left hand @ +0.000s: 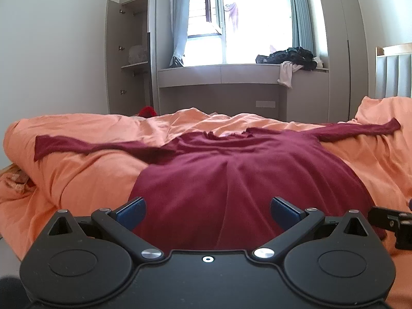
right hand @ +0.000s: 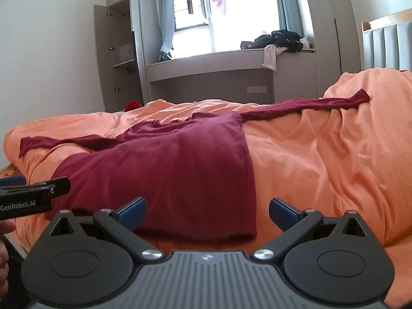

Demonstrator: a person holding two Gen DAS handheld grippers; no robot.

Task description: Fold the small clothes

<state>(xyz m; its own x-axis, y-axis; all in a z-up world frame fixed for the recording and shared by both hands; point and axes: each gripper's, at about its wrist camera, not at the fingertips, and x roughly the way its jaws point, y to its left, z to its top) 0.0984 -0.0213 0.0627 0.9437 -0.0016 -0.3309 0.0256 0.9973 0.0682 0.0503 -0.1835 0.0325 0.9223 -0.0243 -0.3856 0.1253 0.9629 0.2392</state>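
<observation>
A dark red long-sleeved top (left hand: pixel 231 170) lies flat on the orange bedding (left hand: pixel 77 180), sleeves spread left and right, hem nearest me. My left gripper (left hand: pixel 208 212) stands open above the hem with nothing between its blue fingers (left hand: pixel 131 212). In the right wrist view the same dark red top (right hand: pixel 175 164) lies left of centre. My right gripper (right hand: pixel 207 212) is open near the hem's right corner, holding nothing. The left gripper's body (right hand: pixel 28 195) shows at the left edge, with a hand (right hand: pixel 3 257) below it.
Orange bedding (right hand: pixel 322 167) covers the whole bed in loose folds. Beyond it stand an open wardrobe (left hand: pixel 128 51), a window seat (left hand: pixel 221 73) with a pile of dark clothes (left hand: pixel 291 58), and a padded headboard (left hand: pixel 394 74) at right. A small red object (left hand: pixel 147 111) sits behind the bed.
</observation>
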